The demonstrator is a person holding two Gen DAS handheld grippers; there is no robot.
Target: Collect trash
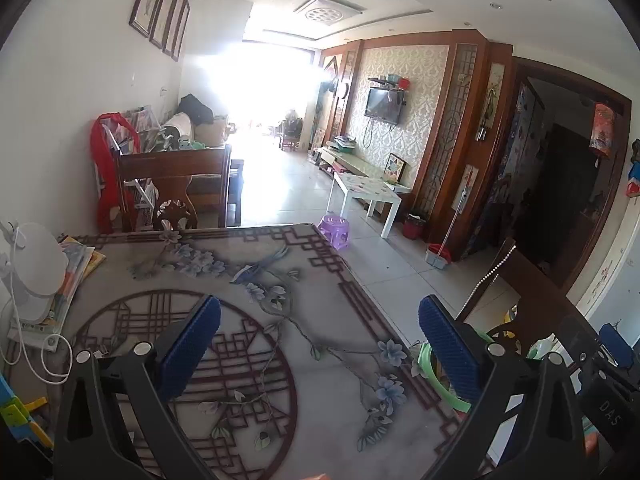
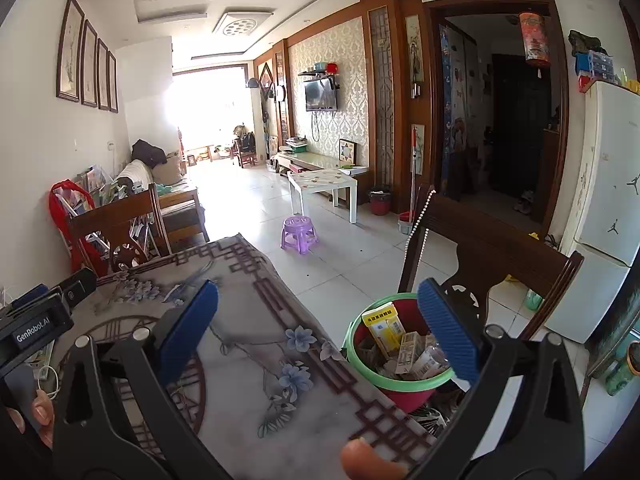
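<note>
A red bin with a green rim (image 2: 400,380) stands on the floor beside the table's right edge, filled with small cartons, among them a yellow box (image 2: 384,326). My right gripper (image 2: 320,320) hangs open above the table edge, its right finger over the bin, nothing between the blue pads. In the left wrist view my left gripper (image 1: 320,340) is open and empty over the patterned table (image 1: 248,320); the bin's green rim (image 1: 432,368) peeks out beside its right finger. The left gripper's body (image 2: 36,324) shows at the far left of the right wrist view.
A dark wooden chair (image 2: 488,248) stands right behind the bin. Books, a white device and a cable (image 1: 44,292) sit at the table's left edge. Another chair (image 1: 172,184) is at the far end. A purple stool (image 2: 299,234) and white low table (image 2: 324,184) stand on the tiled floor.
</note>
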